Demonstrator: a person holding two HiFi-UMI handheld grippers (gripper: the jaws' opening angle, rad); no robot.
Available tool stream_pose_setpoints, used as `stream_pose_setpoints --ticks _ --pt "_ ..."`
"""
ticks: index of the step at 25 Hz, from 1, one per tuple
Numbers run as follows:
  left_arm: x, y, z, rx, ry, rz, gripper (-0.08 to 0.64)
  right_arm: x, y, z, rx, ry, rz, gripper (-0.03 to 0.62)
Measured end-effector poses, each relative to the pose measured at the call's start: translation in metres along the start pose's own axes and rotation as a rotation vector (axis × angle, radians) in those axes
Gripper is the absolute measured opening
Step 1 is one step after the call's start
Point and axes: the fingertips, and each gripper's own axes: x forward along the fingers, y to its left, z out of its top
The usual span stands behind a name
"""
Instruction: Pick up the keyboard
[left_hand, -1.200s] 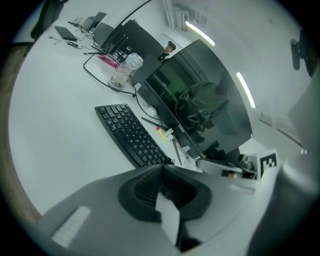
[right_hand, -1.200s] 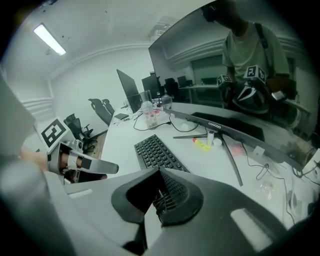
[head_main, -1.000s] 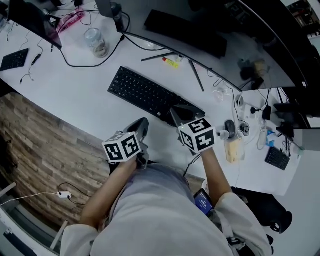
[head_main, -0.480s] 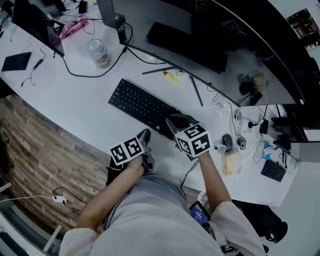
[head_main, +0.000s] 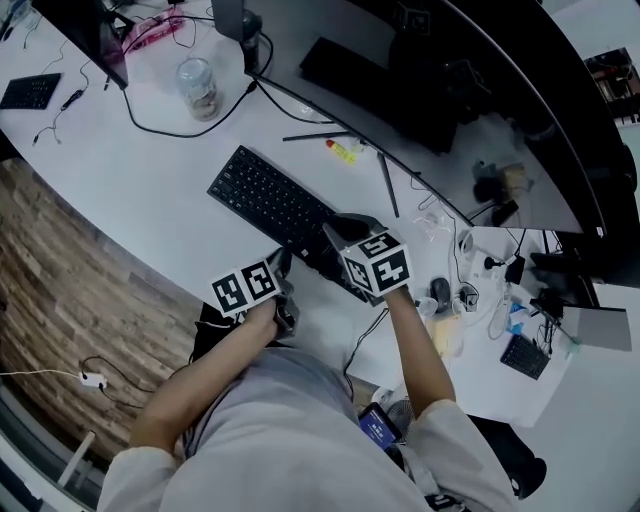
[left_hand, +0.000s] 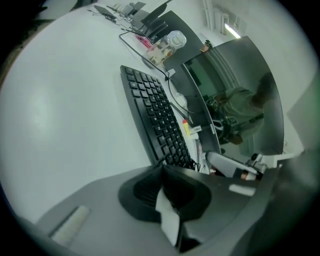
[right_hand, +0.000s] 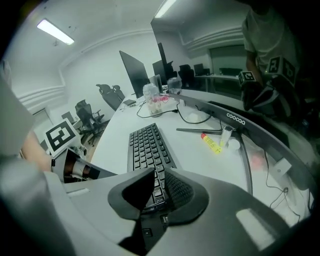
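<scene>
Jaws on the right gripper (right_hand: 159, 176) have just been opening and now stand a little apart, with the near end of the black keyboard (head_main: 262, 196) showing in the gap but not pinched yet. The left gripper (left_hand: 161, 169) is clenched on nothing, close to that same end, over the white table (head_main: 130, 165). The step looks like seating the grip. Widen the right jaws enough to straddle the end edge (one under, one on the keys), close firmly and lift level. A long board held at one end will likely sag.
</scene>
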Motion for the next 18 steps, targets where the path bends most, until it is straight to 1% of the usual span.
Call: stream_pose_setpoints --ticks 4,8,10,14,18 --pt "0.004 0.005 -0.005 -0.016 0.007 0.004 0.000 0.011 -0.007 -0.005 -0.034 0.048 0.001 0.078" --pt "0.006 0.007 -0.010 -0.049 0.011 -0.007 0.000 0.020 -0.009 -0.008 -0.054 0.073 0.029 0.080" --pt "0.007 0.008 -0.012 -0.061 0.008 -0.011 0.000 0.026 -0.009 -0.011 -0.076 0.094 0.044 0.100" --pt "0.008 0.014 -0.015 -0.080 0.024 -0.006 0.000 0.035 -0.015 -0.015 -0.137 0.141 0.043 0.132" --pt "0.009 0.015 -0.013 -0.095 0.017 -0.011 0.000 0.042 -0.020 -0.020 -0.159 0.182 0.063 0.184"
